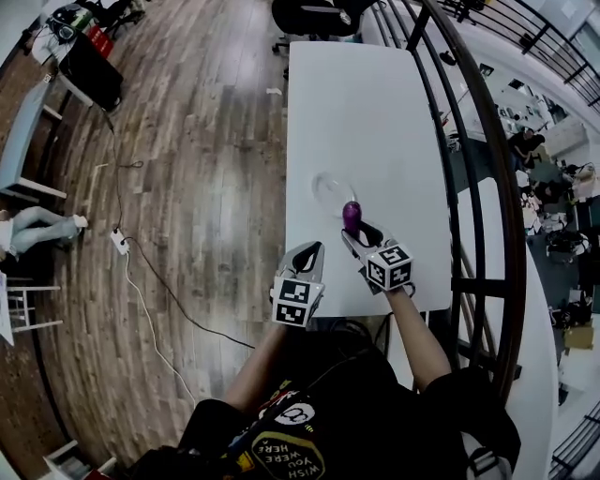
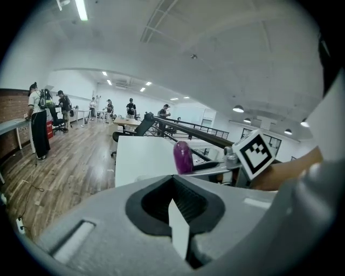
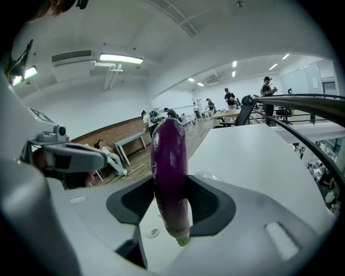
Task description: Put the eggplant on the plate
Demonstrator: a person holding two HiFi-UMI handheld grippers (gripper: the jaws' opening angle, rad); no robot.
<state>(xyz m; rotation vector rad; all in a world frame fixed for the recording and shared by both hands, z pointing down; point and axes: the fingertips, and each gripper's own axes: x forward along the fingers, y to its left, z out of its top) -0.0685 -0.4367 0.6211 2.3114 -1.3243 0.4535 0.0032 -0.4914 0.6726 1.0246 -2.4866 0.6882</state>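
A purple eggplant [image 1: 352, 216] stands upright between the jaws of my right gripper [image 1: 355, 229], which is shut on it just above the near half of the white table [image 1: 375, 112]. In the right gripper view the eggplant [image 3: 171, 172] fills the gap between the pads, its green stem end pointing down. A clear glass plate [image 1: 331, 188] lies on the table just beyond and a little left of the eggplant. My left gripper [image 1: 311, 249] hovers at the table's near left edge, shut and holding nothing. From the left gripper view the eggplant [image 2: 183, 157] shows ahead to the right.
A black railing [image 1: 469, 187] runs along the table's right side. An office chair [image 1: 314, 14] stands at the far end. On the wooden floor to the left lie a cable and power strip [image 1: 120, 242]. Several people stand far off in the room.
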